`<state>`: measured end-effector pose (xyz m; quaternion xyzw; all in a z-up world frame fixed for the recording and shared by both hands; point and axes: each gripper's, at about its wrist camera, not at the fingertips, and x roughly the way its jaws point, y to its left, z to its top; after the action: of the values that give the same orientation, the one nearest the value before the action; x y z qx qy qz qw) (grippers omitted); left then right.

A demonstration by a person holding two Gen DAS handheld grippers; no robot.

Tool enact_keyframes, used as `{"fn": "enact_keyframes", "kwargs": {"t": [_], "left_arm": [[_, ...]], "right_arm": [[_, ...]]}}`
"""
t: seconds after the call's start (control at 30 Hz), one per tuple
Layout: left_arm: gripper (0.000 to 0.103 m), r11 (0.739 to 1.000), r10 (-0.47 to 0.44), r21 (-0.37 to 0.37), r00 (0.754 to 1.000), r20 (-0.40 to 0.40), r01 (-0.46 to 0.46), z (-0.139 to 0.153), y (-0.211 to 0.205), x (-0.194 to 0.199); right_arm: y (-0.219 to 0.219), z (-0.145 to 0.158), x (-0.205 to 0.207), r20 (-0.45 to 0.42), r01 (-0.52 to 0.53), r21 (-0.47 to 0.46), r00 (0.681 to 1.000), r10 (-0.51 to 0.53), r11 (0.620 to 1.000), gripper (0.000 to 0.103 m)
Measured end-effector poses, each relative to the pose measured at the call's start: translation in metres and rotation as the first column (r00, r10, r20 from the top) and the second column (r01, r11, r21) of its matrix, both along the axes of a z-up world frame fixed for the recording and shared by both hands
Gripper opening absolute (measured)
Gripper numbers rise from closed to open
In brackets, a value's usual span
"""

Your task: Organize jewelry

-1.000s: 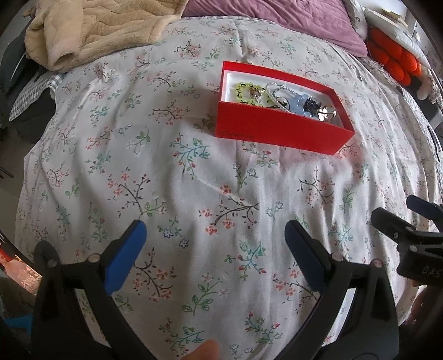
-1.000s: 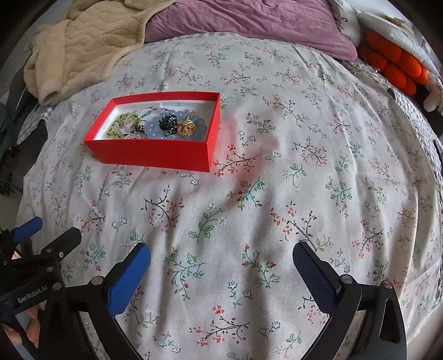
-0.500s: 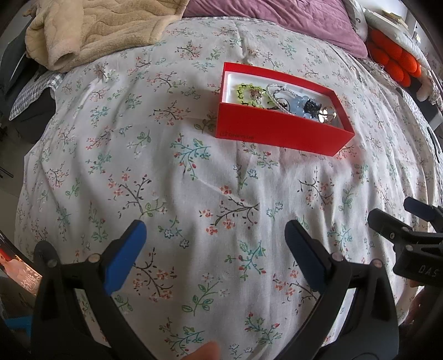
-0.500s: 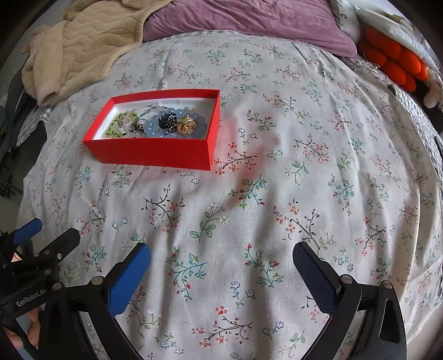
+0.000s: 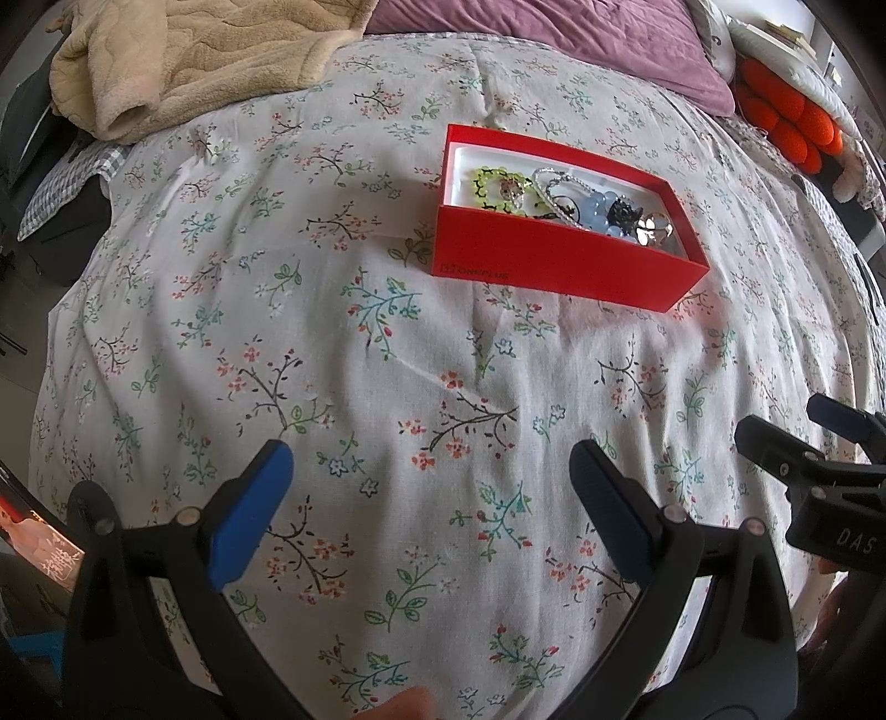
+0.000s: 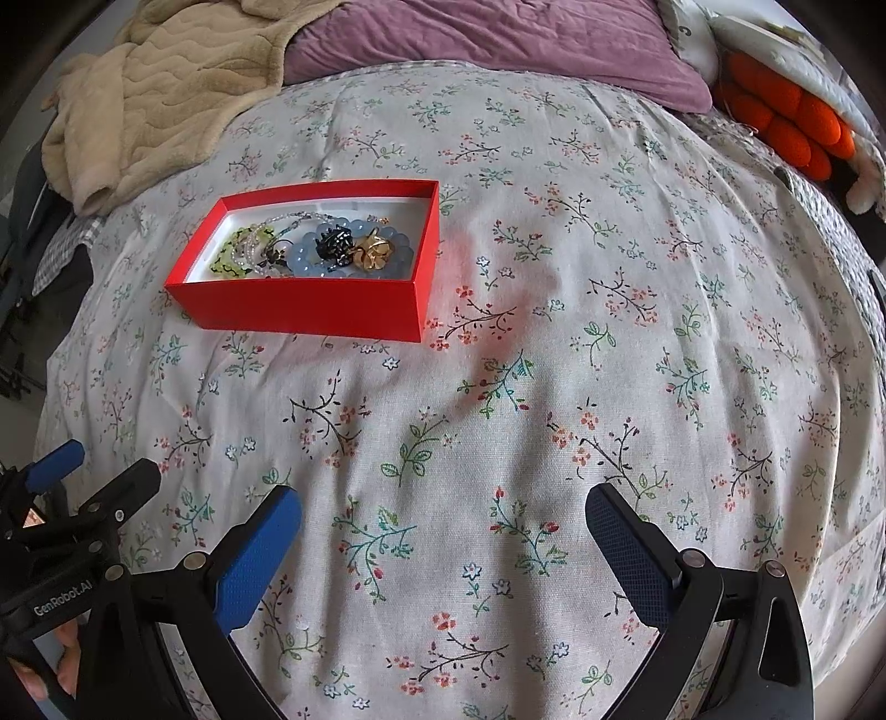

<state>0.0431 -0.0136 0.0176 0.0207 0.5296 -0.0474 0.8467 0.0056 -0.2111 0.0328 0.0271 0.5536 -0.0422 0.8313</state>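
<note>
On the far left of the bed lies a rumpled beige quilted blanket (image 6: pixel 160 94), bunched against the mauve pillow (image 6: pixel 487 50) at the head. Both rest on a white bedspread printed with small floral sprigs (image 6: pixel 554 387), which covers the whole surface.

Left gripper (image 5: pixel 429 487): black frame, blue-padded fingers (image 5: pixel 249 515) spread wide apart, nothing between them, held above the bedspread near its foot edge. It also shows at the lower left of the right wrist view (image 6: pixel 94 471).

Left of centre in the right wrist view sits an open rectangular red cardboard box with white lining (image 6: pixel 299 313), flat on the bedspread, well apart from both grippers. Inside it the jewelry is heaped together: a yellow-green beaded bracelet (image 6: pixel 232 260) at the left end, a clear crystal bead strand (image 5: pixel 559 183) next, then a pale blue beaded bracelet (image 6: pixel 304 255) carrying a black ornament (image 6: pixel 335 243) and a gold-coloured flower piece (image 6: pixel 376 255) at the right end. The pieces touch and overlap.

Right gripper (image 6: pixel 443 523): identical build, fingers likewise wide apart and holding nothing, over bare bedspread.

At the far right edge lies an orange segmented plush item (image 6: pixel 786 122).
</note>
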Motion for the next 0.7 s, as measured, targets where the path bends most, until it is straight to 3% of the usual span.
{"fn": "enact_keyframes", "kwargs": {"t": [0.7], "left_arm": [[0.1, 1.0, -0.004, 0.007, 1.0, 0.014, 0.004, 0.0025, -0.0026, -0.0003]], "right_arm": [[-0.0013, -0.0002, -0.0011, 0.004, 0.007, 0.0, 1.0, -0.007, 1.0, 0.103]]}}
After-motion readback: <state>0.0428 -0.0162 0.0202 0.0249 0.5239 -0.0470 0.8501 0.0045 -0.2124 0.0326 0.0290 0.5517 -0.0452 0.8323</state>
